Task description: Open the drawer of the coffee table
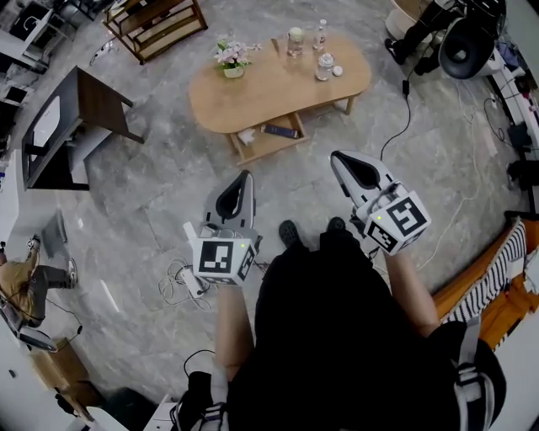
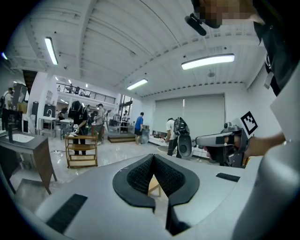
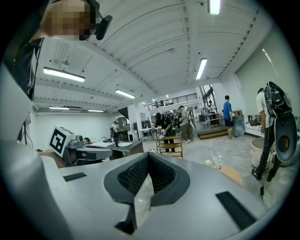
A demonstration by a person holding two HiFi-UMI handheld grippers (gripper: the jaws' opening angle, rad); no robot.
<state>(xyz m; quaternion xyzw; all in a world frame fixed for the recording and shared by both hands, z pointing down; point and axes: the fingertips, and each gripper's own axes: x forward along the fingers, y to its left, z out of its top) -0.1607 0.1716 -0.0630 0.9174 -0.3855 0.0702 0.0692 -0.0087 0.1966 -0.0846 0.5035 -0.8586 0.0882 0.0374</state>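
Observation:
The oval wooden coffee table point(image 1: 278, 88) stands on the grey floor ahead of me, with a lower shelf point(image 1: 261, 147) that holds a dark book point(image 1: 281, 130). I cannot make out a drawer front from here. My left gripper point(image 1: 247, 175) is shut and empty, held in the air well short of the table. My right gripper point(image 1: 337, 156) is also shut and empty, a little closer to the table's near edge. The left gripper view shows its own jaws point(image 2: 152, 157) closed, with a bit of a table leg point(image 2: 154, 186) behind them. In the right gripper view the jaws point(image 3: 149, 154) are closed.
On the tabletop stand a flower pot point(image 1: 232, 59), a glass jar point(image 1: 295, 40), a bottle point(image 1: 320, 34) and a small jar point(image 1: 325, 66). A dark desk point(image 1: 80, 126) is at left, a wooden rack point(image 1: 156, 25) behind it. Cables point(image 1: 181, 282) lie beside my feet.

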